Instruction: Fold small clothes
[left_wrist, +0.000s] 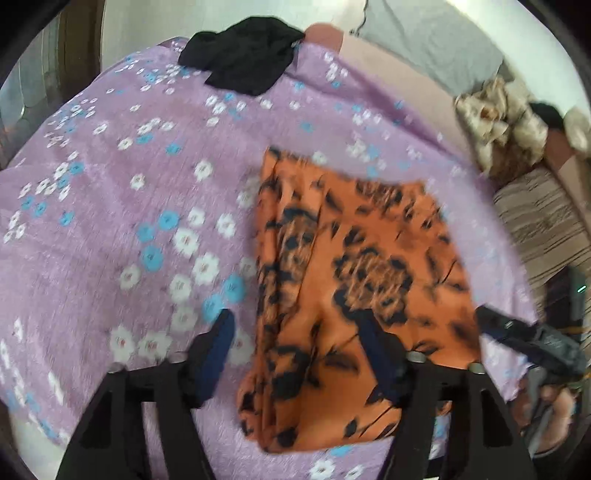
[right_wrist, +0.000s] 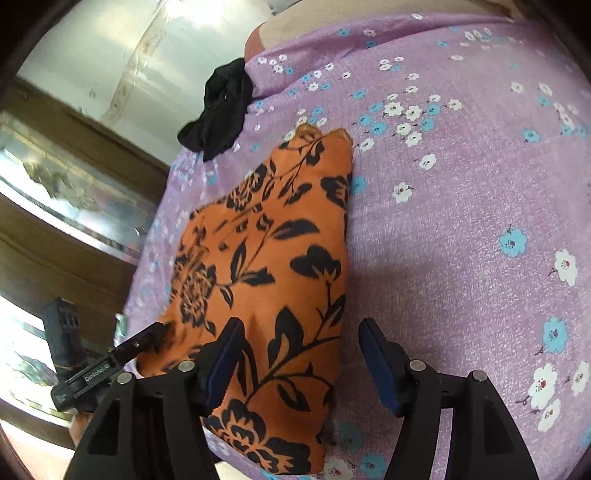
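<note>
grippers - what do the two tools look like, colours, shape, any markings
Both match. The left tool and right tool have black plastic arms with triangular cut-outs, silver round pivot pins and flat dark blue pads on the fingers. Seen from the right wrist view, the left tool's body carries white "GenRobot.AI" lettering. No cables or sleeves show.

One legible marking: white lettering reading "GenRobot.AI" along the black finger bar of the left gripper (right_wrist: 147, 334), seen at the lower left of the right wrist view. A smaller white mark sits at the near end of the same bar, too small to read. In the left wrist view no text can be made out; motion blur covers most of it.
</note>
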